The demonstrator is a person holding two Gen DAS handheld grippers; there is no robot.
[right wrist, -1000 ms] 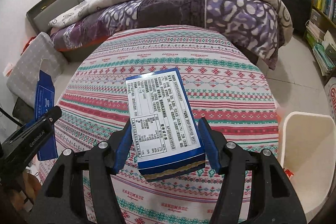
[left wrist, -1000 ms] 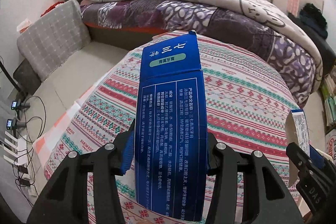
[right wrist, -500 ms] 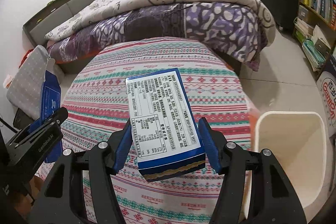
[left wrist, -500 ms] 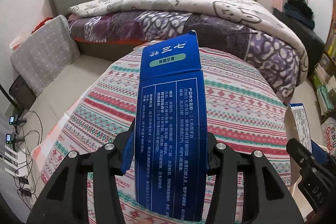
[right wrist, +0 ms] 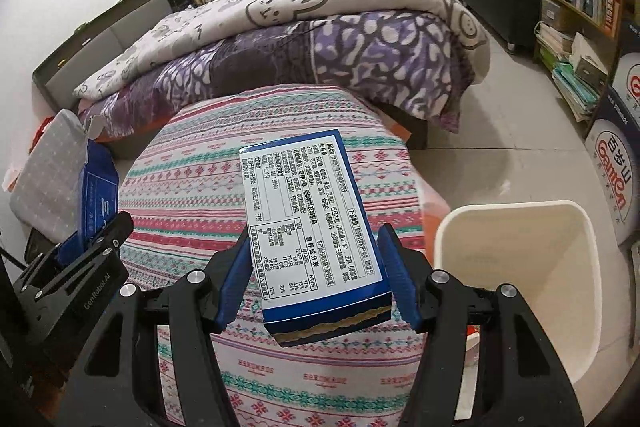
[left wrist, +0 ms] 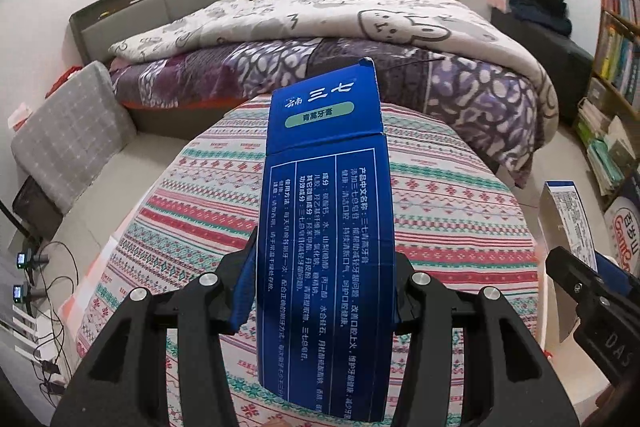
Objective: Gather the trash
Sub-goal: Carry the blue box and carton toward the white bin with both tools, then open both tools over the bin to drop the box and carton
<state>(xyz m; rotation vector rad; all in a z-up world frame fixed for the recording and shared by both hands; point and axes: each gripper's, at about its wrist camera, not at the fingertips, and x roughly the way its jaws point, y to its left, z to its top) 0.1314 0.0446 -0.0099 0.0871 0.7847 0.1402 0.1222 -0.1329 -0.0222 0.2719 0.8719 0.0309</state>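
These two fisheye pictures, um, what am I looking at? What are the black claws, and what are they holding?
No robot here: a person holds a two-finger clamp in each hand, each with a camera looking forward along its fingers, hence two round, warped pictures.

The left gripper is shut on a long blue toothpaste box. The right gripper is shut on a blue snack box with a white nutrition label. Each camera also catches the other clamp at its edge.

Below both is a round table with a striped patterned cloth; no loose items show on the visible part. Beside it, on the right, stands an open cream bin, probably where the boxes go. Behind is a bed.
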